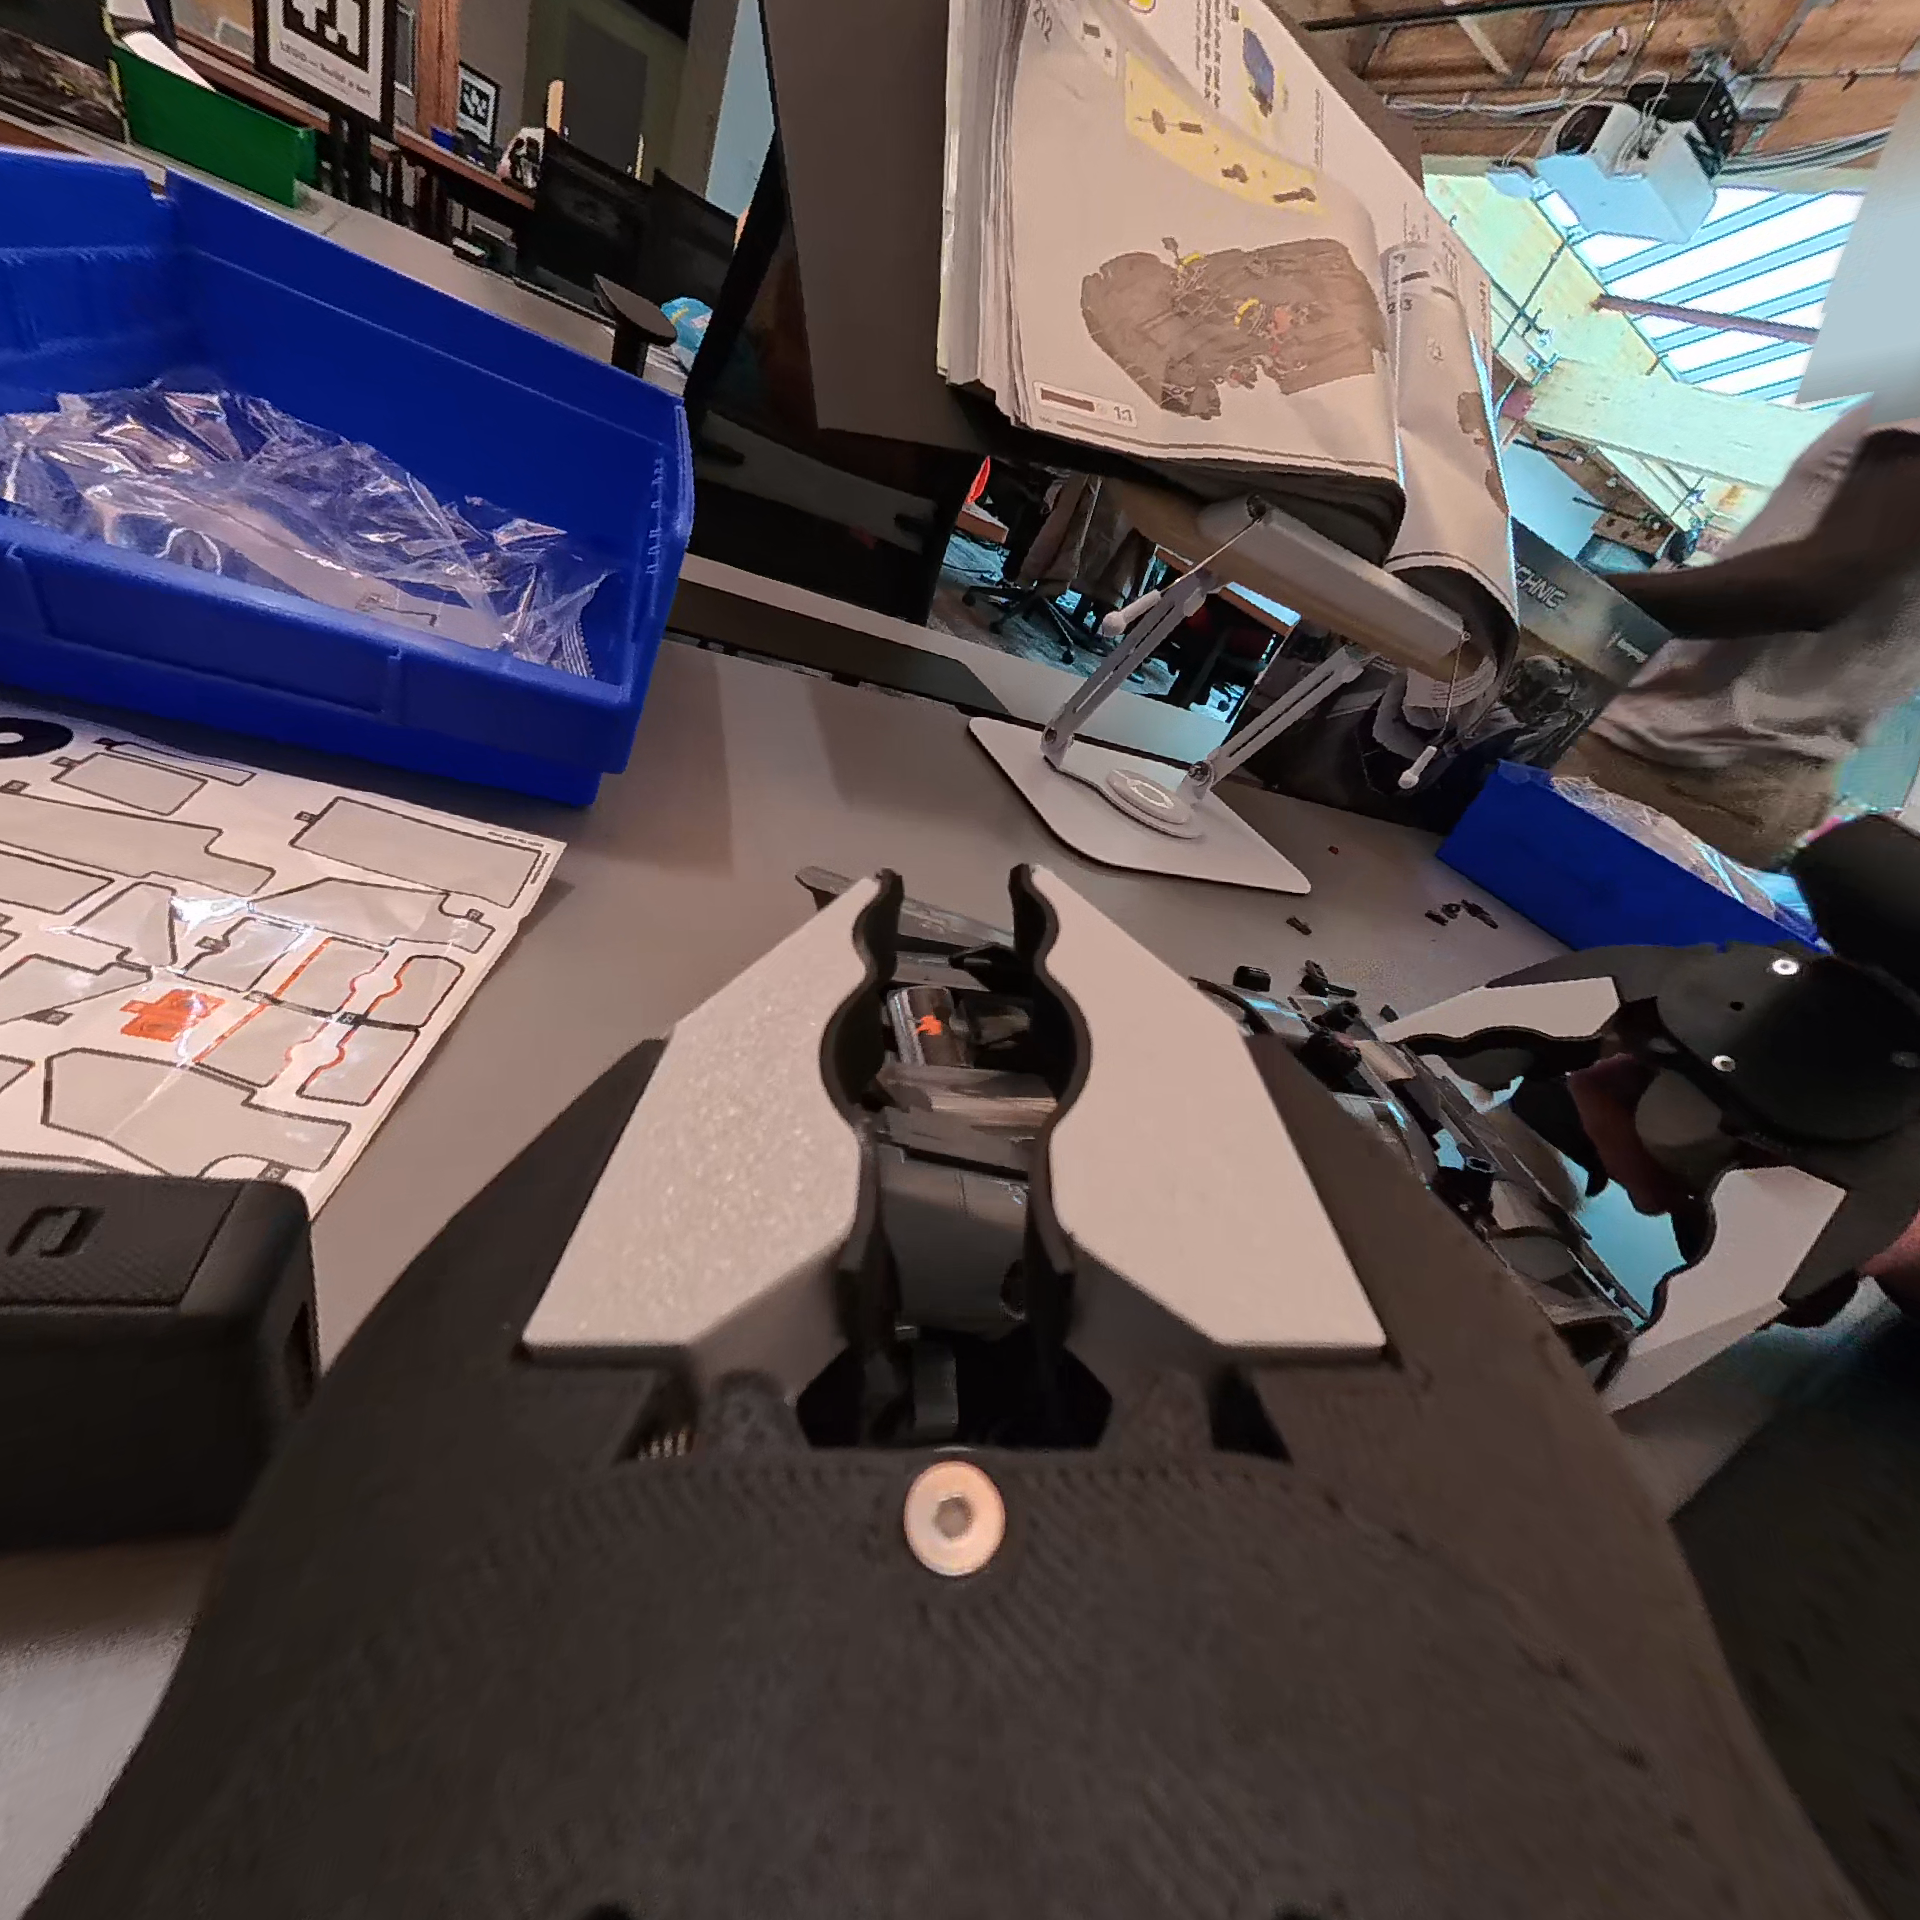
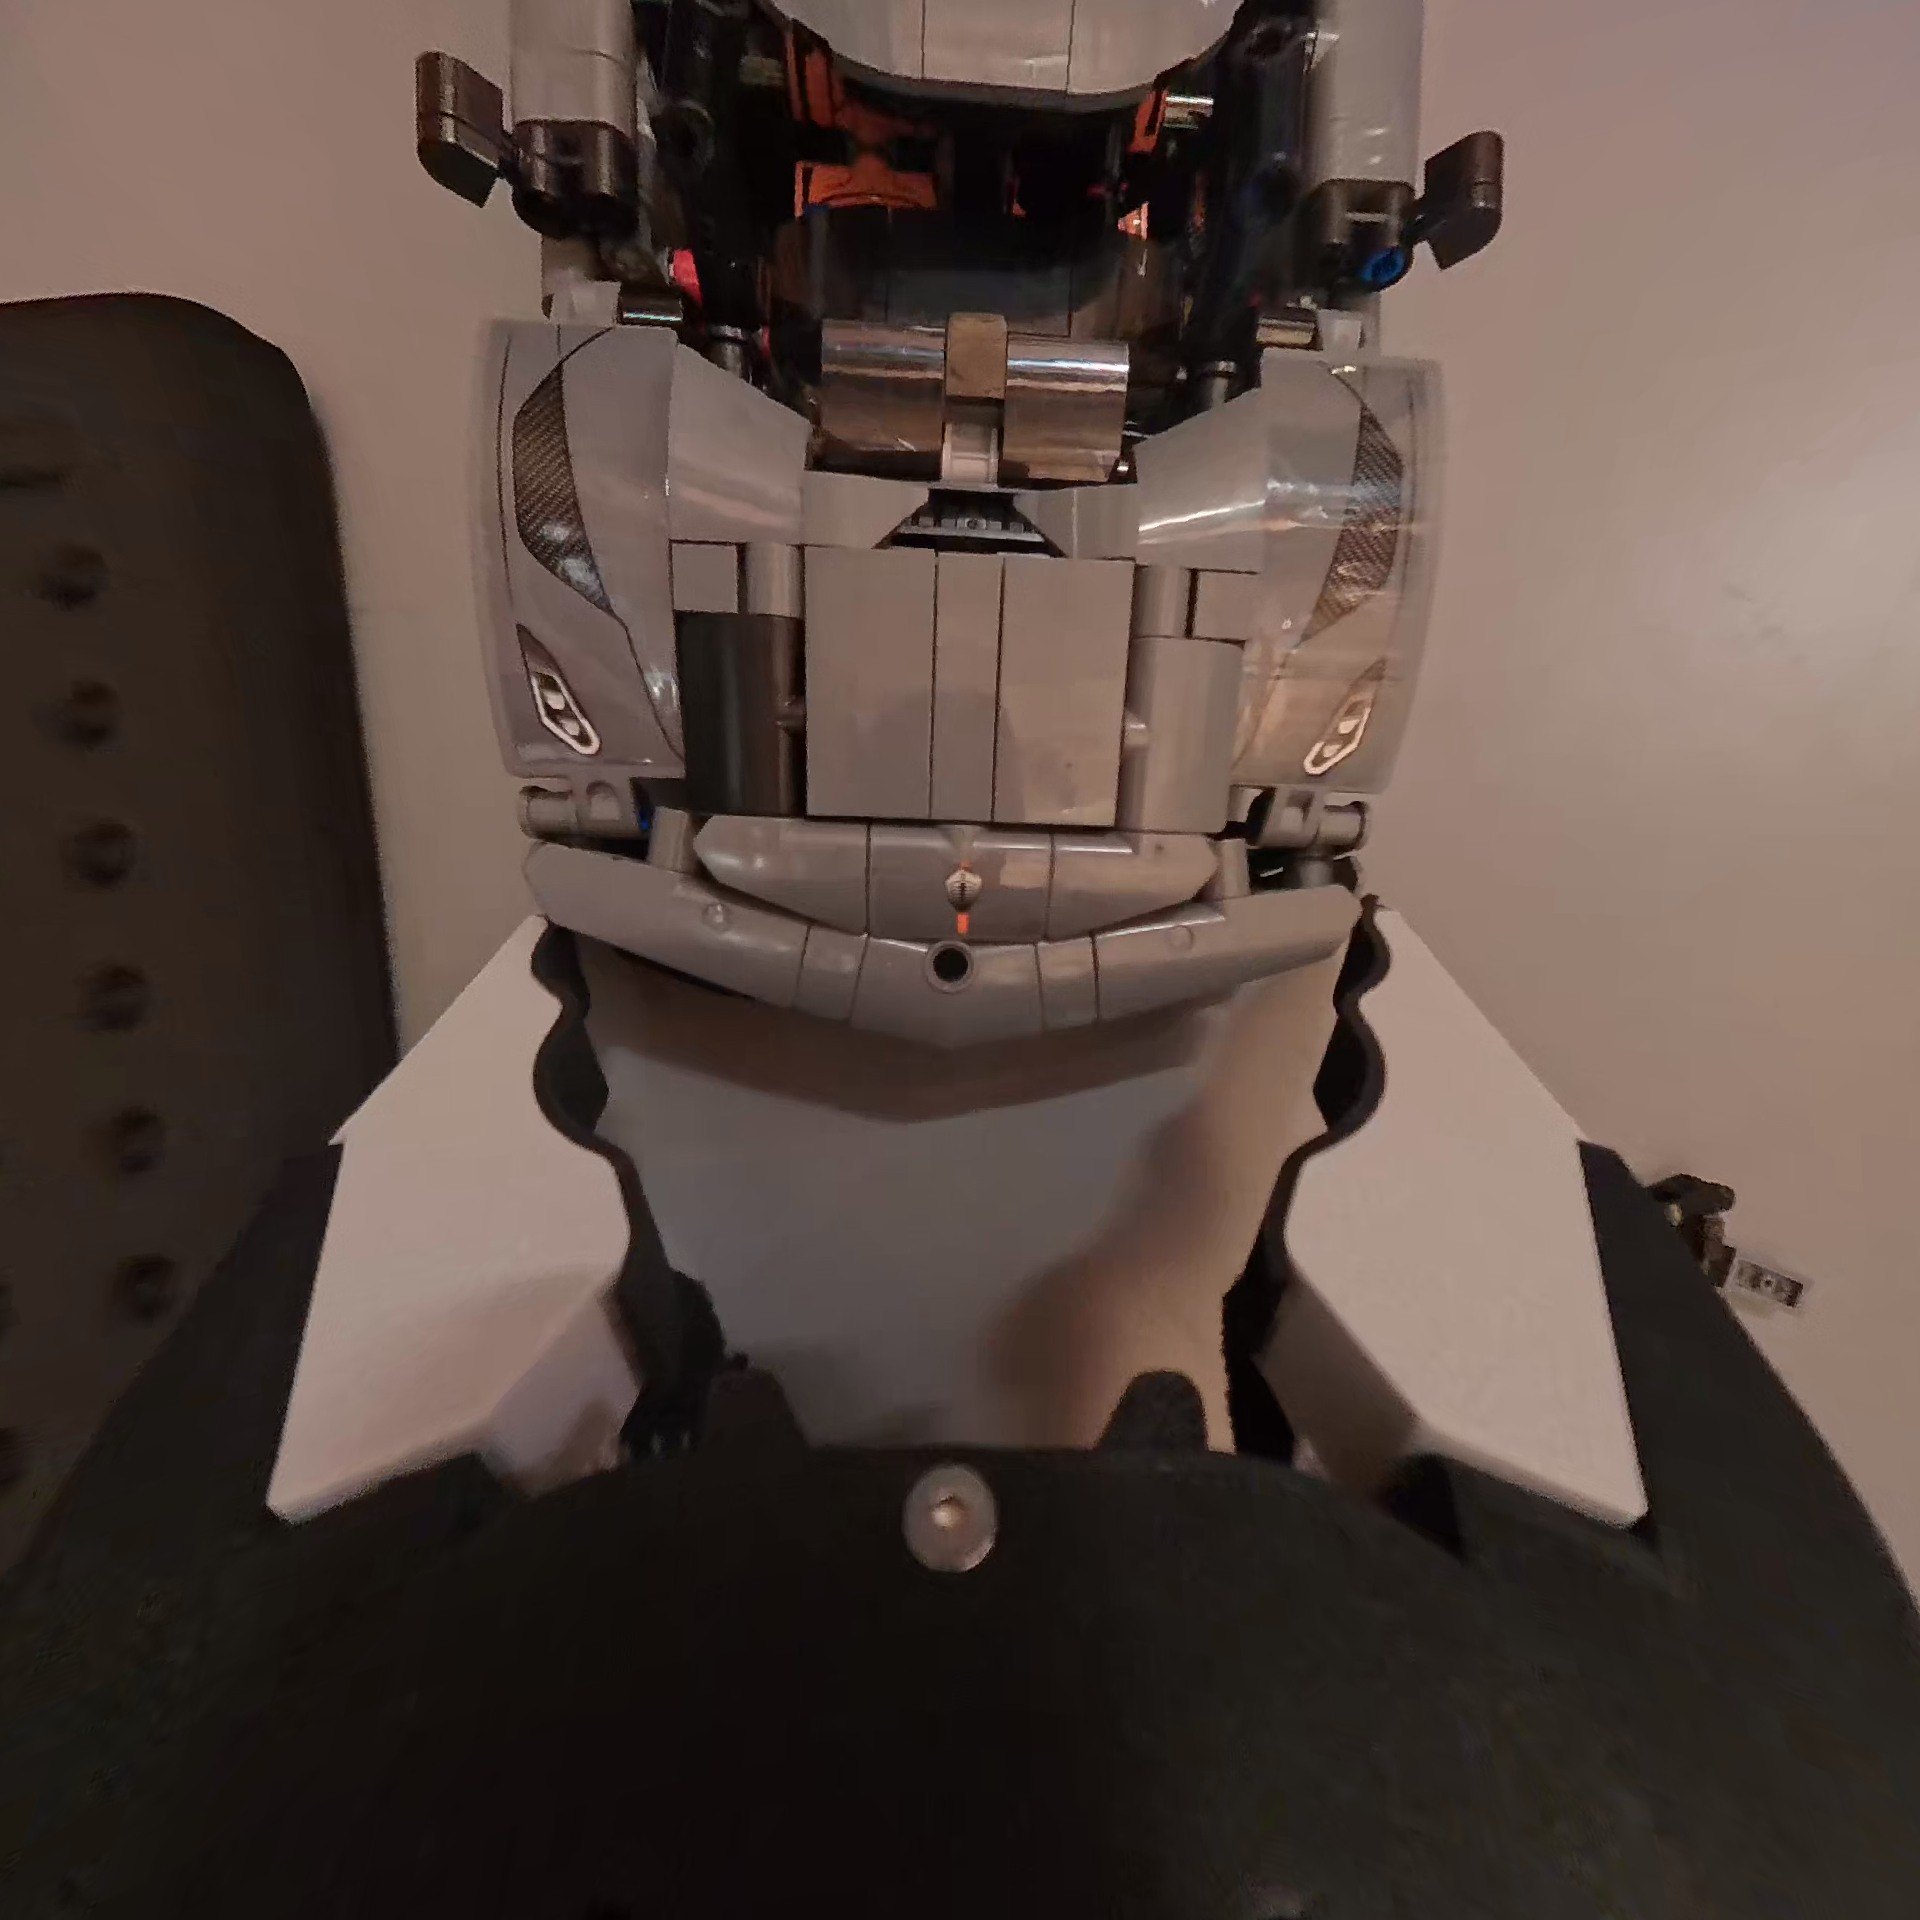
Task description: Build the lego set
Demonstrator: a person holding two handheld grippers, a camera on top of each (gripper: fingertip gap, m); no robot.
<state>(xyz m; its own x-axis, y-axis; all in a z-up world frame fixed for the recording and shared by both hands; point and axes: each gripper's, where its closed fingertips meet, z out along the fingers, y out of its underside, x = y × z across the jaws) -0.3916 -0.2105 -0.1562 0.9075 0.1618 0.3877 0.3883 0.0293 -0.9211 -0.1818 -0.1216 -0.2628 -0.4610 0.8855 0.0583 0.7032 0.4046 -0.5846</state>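
Inside blue bin [image 1: 436, 582], crumpled plastic bags [image 1: 281, 488]

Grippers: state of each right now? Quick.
Left tool: nearly closed around part of the grey lego car; contact cannot be told.
Right tool: open, empty, at the car's nose.

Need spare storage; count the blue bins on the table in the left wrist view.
2. One large blue bin holding clear plastic wrap sits at the left; a second blue bin is at the right edge, partly hidden. Others may lie out of view.
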